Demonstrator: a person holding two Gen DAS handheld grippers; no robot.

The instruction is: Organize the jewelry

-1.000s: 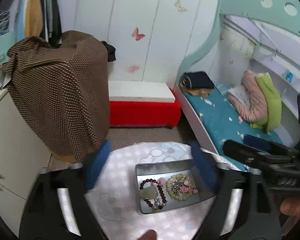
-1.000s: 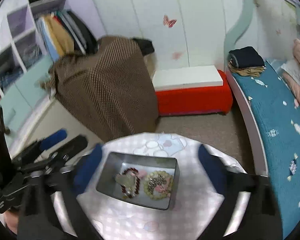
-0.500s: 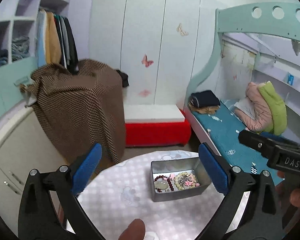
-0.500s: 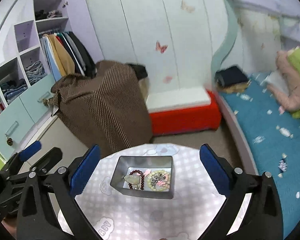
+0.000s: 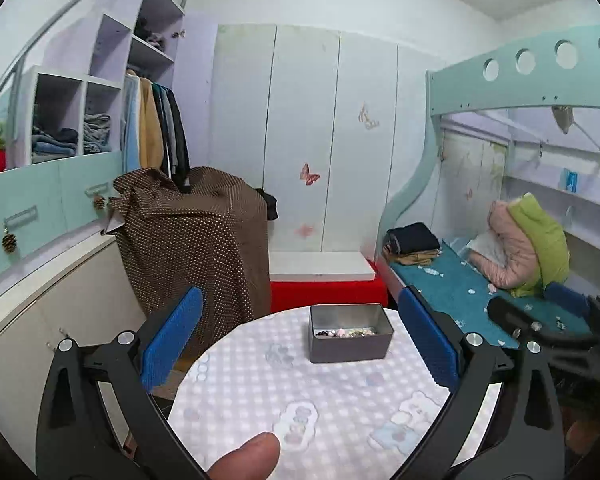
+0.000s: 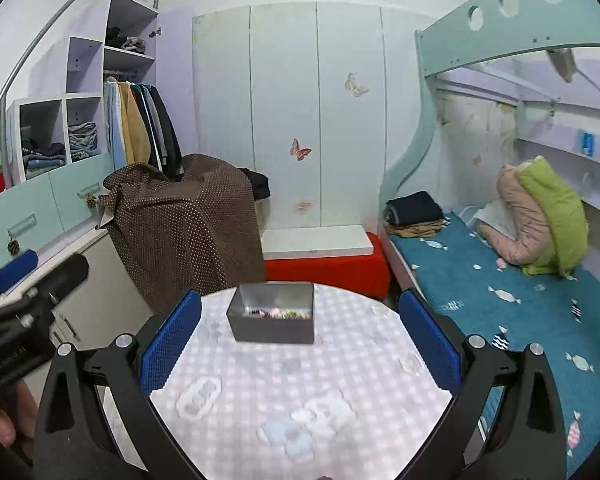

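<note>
A grey metal tin point(image 5: 349, 334) stands at the far side of a round table with a checked cloth point(image 5: 300, 392). Bead bracelets point(image 5: 344, 333) lie inside it, mostly hidden by its wall. It also shows in the right wrist view point(image 6: 273, 319) with the beads point(image 6: 278, 313) just visible. My left gripper point(image 5: 300, 340) is open and empty, held back from the tin over the table. My right gripper point(image 6: 298, 342) is open and empty, also short of the tin. Each gripper shows at the edge of the other's view.
A chair draped in brown dotted cloth point(image 5: 192, 248) stands left behind the table. A red bench with a white top point(image 5: 324, 280) is by the wardrobe. A bunk bed with a teal mattress point(image 5: 460, 296) is on the right. A white cabinet point(image 5: 40, 320) is on the left.
Both grippers have pulled back and levelled out from looking down into the tin. The tin now sits farther off and is seen from the side. Both stay open and empty.
</note>
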